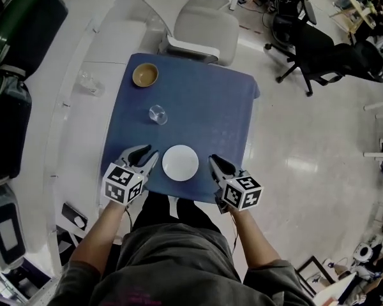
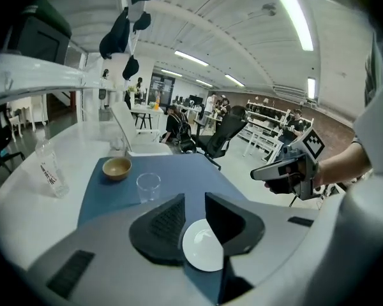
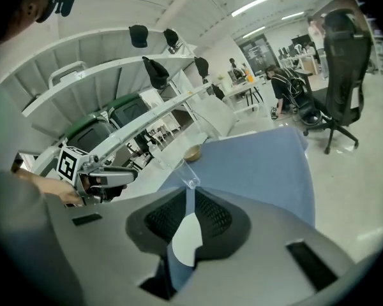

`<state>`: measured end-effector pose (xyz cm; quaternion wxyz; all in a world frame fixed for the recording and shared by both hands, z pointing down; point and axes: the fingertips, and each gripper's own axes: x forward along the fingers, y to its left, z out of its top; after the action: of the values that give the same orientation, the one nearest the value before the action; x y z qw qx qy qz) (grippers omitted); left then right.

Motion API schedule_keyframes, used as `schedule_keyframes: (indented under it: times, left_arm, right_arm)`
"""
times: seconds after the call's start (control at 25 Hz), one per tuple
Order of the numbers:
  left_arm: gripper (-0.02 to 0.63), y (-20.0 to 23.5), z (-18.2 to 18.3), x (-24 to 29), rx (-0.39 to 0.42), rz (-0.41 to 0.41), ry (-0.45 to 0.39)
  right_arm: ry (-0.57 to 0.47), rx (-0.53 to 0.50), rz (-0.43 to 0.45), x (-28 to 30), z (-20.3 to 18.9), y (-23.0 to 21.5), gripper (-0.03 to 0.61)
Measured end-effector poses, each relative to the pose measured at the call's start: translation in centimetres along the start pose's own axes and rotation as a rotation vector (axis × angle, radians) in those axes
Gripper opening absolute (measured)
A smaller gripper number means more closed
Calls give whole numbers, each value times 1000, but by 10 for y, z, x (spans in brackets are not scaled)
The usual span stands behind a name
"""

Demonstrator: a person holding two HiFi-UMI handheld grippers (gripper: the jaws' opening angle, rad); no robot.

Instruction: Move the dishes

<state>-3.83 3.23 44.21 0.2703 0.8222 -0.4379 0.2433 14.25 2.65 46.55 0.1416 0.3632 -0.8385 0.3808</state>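
Observation:
A white plate (image 1: 180,162) lies near the front edge of the blue-covered table (image 1: 210,107), between my two grippers. Farther back stand a clear glass (image 1: 157,114) and a wooden bowl (image 1: 145,75). My left gripper (image 1: 150,153) hovers just left of the plate, above the table, open and empty. In the left gripper view the plate (image 2: 204,250) shows below the gap of the left gripper (image 2: 195,199). My right gripper (image 1: 212,160) hangs just right of the plate. The right gripper (image 3: 187,193) is shut down to a thin slit, holding nothing, with the plate (image 3: 184,241) below.
A white chair (image 1: 204,24) stands at the table's far side. A curved white counter with a clear bottle (image 1: 89,81) runs along the left, beside green and black cases (image 1: 19,30). Black office chairs (image 1: 319,50) stand on the floor at the far right.

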Motion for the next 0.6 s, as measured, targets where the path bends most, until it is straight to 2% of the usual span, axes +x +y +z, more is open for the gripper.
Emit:
schedule_keyframes:
  times: [0.32, 0.6]
  left_arm:
    - [98, -29, 40, -35, 96, 34, -93]
    - [98, -28, 77, -61, 143, 47, -199]
  right_arm:
    - [-82, -123, 53, -30, 48, 28, 43]
    - [-132, -193, 61, -37, 80, 49, 43]
